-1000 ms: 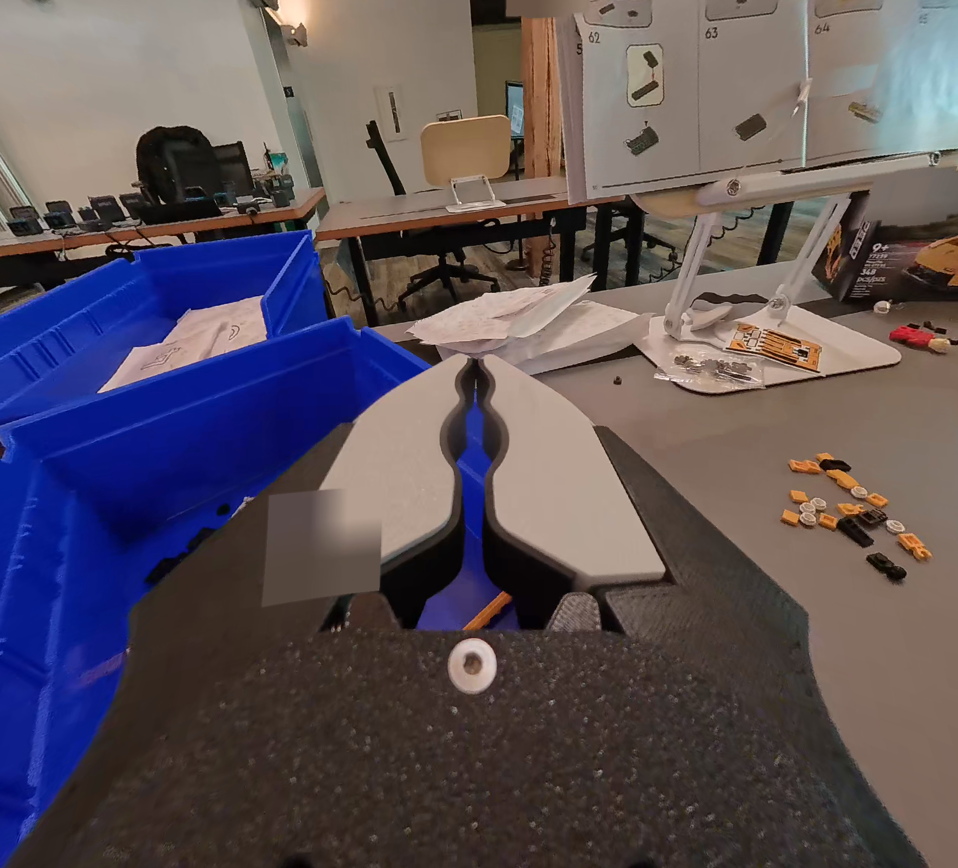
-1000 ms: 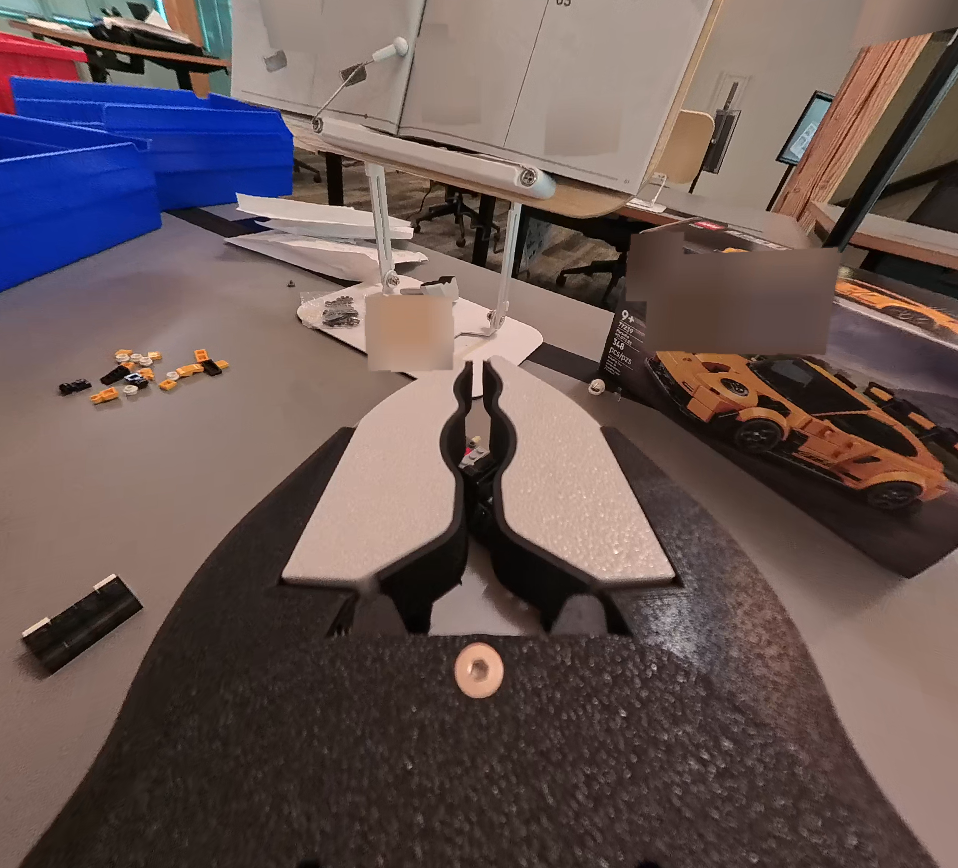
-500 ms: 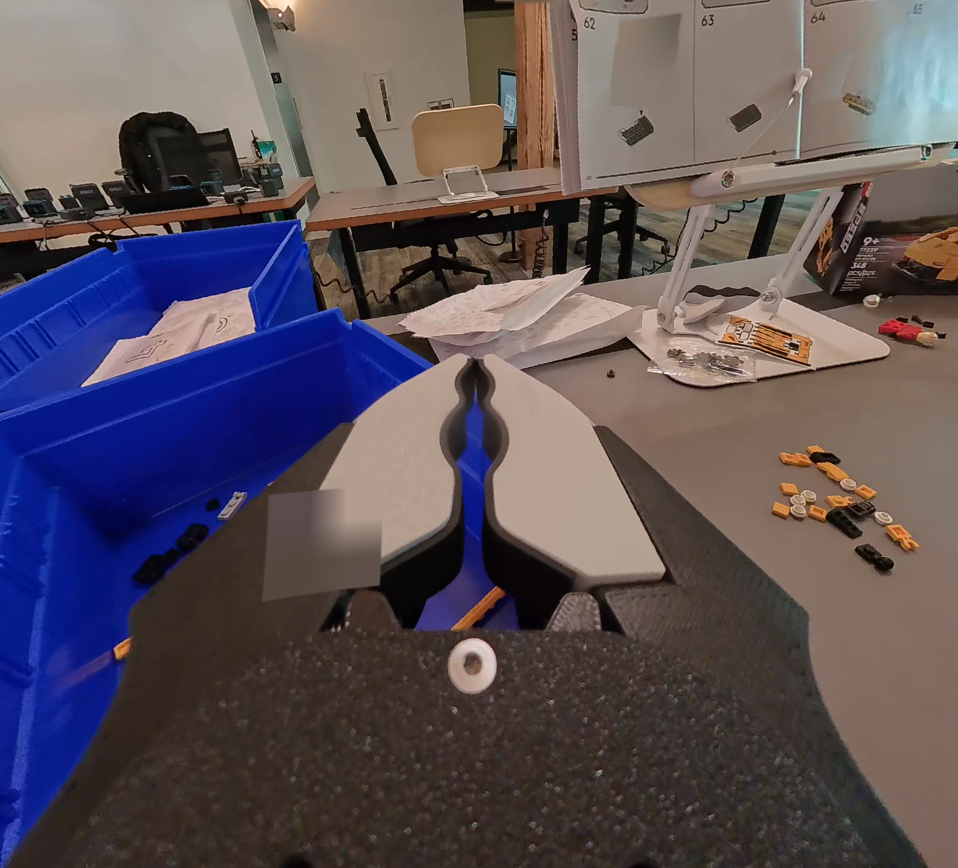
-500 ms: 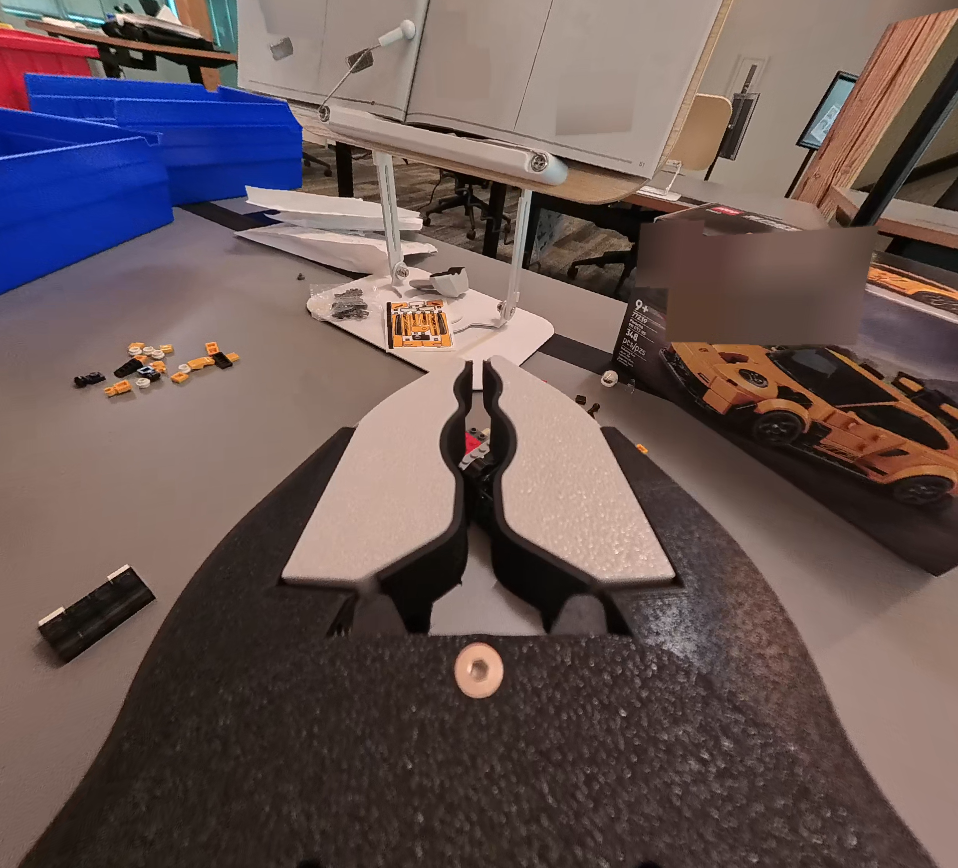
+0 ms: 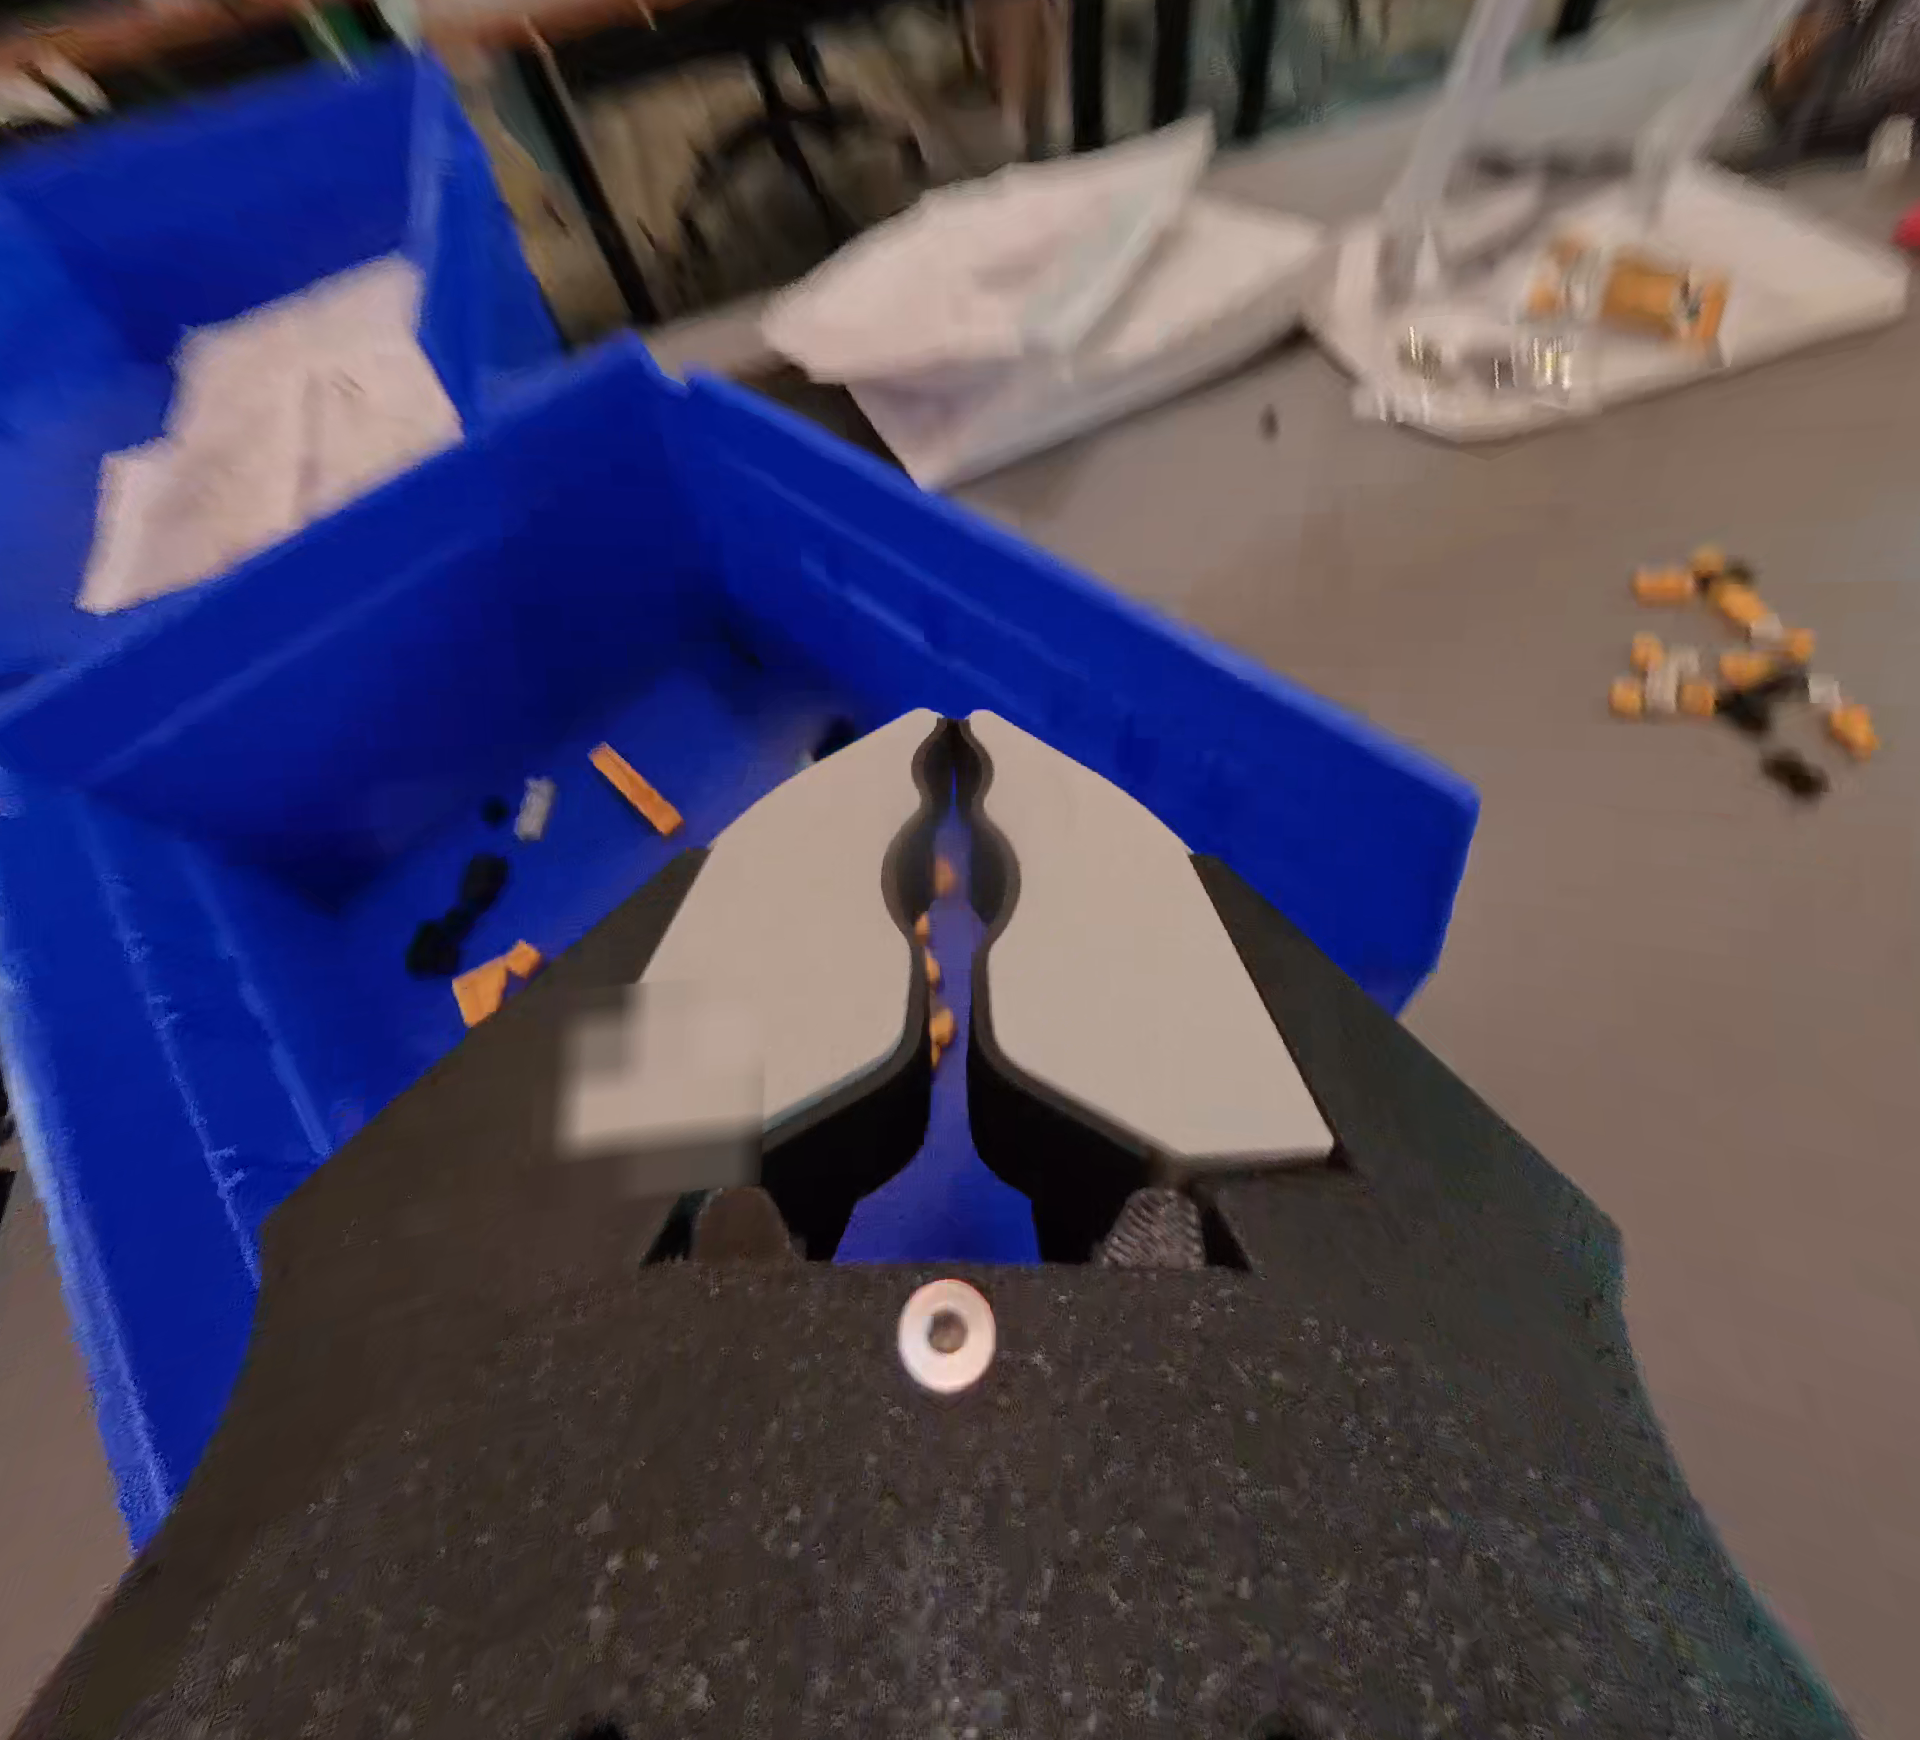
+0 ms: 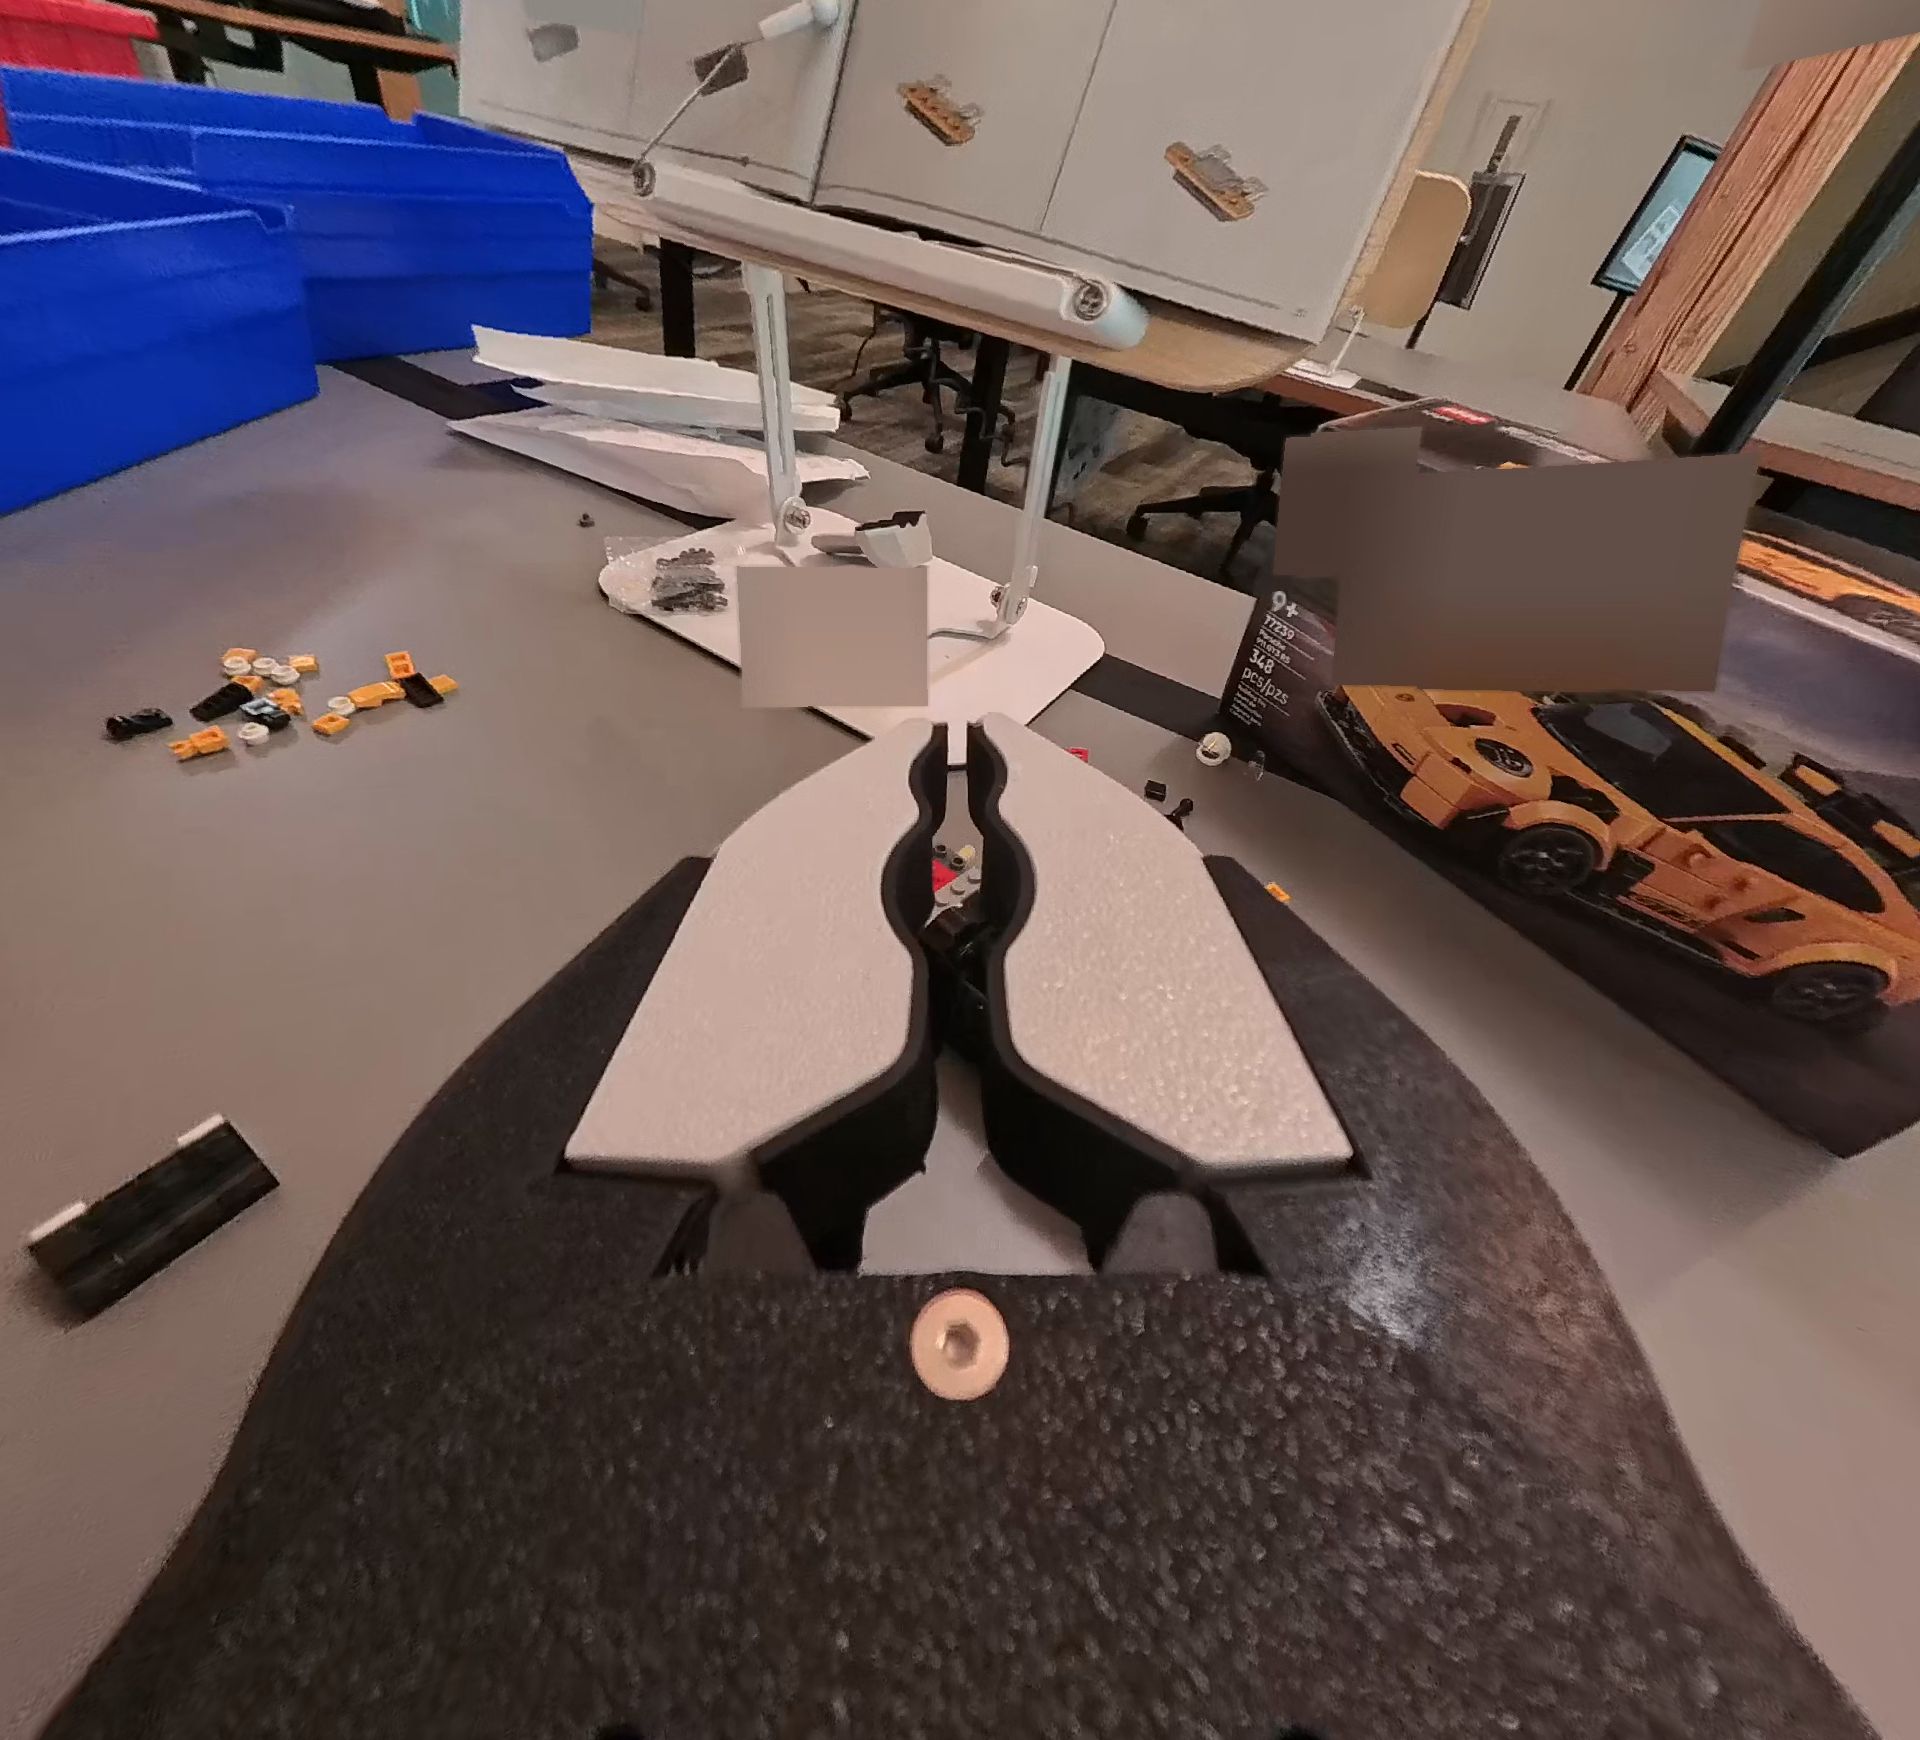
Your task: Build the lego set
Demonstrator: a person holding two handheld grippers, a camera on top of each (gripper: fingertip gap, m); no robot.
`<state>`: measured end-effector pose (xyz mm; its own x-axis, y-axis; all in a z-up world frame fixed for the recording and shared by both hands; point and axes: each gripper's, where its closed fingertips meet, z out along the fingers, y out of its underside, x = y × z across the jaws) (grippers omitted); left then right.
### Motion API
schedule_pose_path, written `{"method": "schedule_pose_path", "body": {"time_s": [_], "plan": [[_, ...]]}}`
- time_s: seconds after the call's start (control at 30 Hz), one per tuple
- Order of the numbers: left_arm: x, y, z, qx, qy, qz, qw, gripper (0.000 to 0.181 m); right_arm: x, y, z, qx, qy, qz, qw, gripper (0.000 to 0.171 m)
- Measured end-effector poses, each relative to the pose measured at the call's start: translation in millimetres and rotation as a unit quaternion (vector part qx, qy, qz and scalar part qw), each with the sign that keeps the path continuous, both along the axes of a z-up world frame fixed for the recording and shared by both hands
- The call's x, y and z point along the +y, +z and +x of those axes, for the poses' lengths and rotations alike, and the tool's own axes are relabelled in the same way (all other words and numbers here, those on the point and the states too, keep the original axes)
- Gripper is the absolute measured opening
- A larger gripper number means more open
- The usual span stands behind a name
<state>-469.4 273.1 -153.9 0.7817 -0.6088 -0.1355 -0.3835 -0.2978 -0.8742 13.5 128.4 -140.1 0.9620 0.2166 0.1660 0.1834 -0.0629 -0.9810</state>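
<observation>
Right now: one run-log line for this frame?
left gripper: shut, empty, over blue bin | right gripper: shut on black piece | view: left blurred

Left claw closed, tilted downward; right claw nearly closed, level.

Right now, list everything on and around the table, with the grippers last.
blue bins: several, left side; nearest holds loose orange and black pieces
loose lego pieces: one cluster, orange, black, white, mid-table
black brick: one, near left
instruction booklet: one, open on white stand
lego box: one, orange car picture, right
paper bags: white pile, behind stand
left gripper: shut, over nearest bin
right gripper: shut on small black assembly
</observation>
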Motion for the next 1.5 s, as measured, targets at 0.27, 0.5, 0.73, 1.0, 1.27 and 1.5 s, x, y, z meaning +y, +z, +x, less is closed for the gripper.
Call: {"method": "schedule_pose_path", "body": {"time_s": [0.27,0.5,0.73,1.0,1.27,1.5], "plan": [[-16,-64,-11,0.240,-0.153,-0.199,0.938,0.016,1,-3,-11,-0.049,0.006,0.002,0.999,0.003],[-20,-100,-15,0.332,-0.208,-0.267,0.881,0.024,1,-5,-7,-0.044,0.005,-0.001,0.999,0.003],[-22,-108,-10,0.331,-0.219,-0.298,0.868,0.008,1,-5,-7,-0.040,0.009,-0.002,0.999,0.003],[-23,-22,-3,0.194,-0.166,-0.231,0.939,0.010,-7,12,-10,-0.033,0.024,0.022,0.999,0.003],[-165,92,218,-0.308,-0.431,-0.062,0.846,0.007,-49,31,-118,0.083,0.280,-0.021,0.956,0.009],[-209,98,307,-0.564,-0.470,-0.170,0.657,0.007,-83,69,-166,0.277,0.393,-0.050,0.875,0.024]]}}
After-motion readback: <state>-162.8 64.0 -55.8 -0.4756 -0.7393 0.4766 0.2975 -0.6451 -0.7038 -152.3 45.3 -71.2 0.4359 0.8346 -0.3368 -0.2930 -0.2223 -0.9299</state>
